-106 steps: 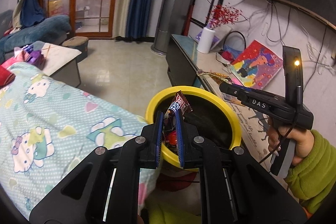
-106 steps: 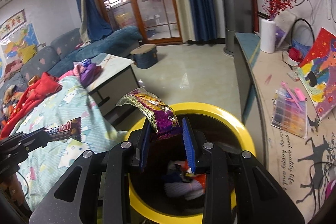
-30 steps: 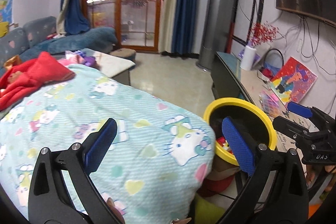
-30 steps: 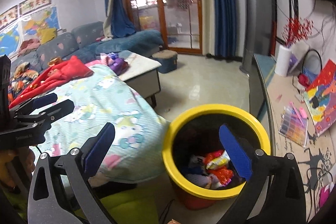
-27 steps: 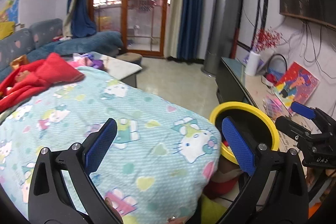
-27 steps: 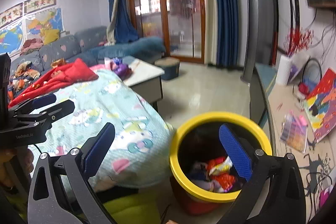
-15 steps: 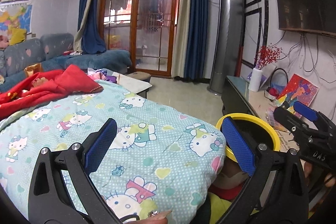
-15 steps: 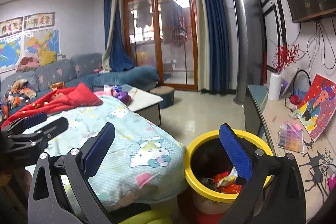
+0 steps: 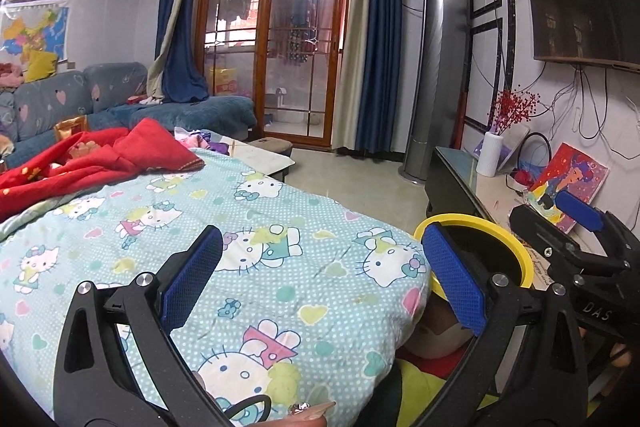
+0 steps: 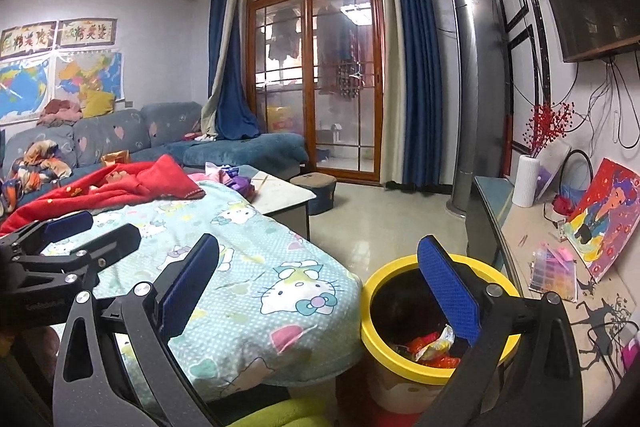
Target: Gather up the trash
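A yellow-rimmed trash bin (image 10: 390, 349) stands on the floor beside the bed, with crumpled snack wrappers (image 10: 430, 347) inside. Its rim (image 9: 516, 239) also shows in the left wrist view. My right gripper (image 10: 318, 287) is open and empty, raised above the bed's edge and the bin. My left gripper (image 9: 320, 277) is open and empty too, over the quilt. Each gripper appears in the other's view: the right gripper (image 9: 572, 223) at the right edge, the left gripper (image 10: 80, 231) at the left.
A Hello Kitty quilt (image 9: 256, 267) covers the bed, with a red blanket (image 9: 100, 159) at its far end. A low cabinet (image 10: 516, 239) with a white vase, a painting and a bead box runs along the right wall. Open tiled floor (image 10: 380, 223) lies beyond the bin.
Both grippers dropped their wrappers into the bin and opened wide. Since then both have risen and drawn back, so the bin now sits lower and smaller in view.
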Tool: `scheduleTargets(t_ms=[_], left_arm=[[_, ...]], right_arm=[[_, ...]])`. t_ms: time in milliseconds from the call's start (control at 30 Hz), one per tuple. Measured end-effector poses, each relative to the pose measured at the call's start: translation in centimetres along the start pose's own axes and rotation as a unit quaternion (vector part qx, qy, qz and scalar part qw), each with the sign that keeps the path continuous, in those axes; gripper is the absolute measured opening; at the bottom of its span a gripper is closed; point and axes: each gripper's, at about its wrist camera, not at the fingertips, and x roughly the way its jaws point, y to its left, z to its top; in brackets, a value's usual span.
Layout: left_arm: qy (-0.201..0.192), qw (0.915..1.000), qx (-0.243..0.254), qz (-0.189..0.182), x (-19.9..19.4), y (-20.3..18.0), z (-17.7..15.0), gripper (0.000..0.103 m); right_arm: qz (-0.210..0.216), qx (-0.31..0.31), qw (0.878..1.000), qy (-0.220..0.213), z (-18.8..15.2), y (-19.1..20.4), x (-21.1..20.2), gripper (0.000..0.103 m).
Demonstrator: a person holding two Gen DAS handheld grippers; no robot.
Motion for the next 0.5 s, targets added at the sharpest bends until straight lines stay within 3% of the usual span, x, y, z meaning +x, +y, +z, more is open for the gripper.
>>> scheduleTargets(t_ms=[500], left_arm=[[-0.001, 1.0, 0.002, -0.002, -0.16, -0.3, 0.08, 0.092]], right_arm=[[0.0, -0.001, 1.0, 0.007, -0.34, 0.09, 0.3, 0.097]])
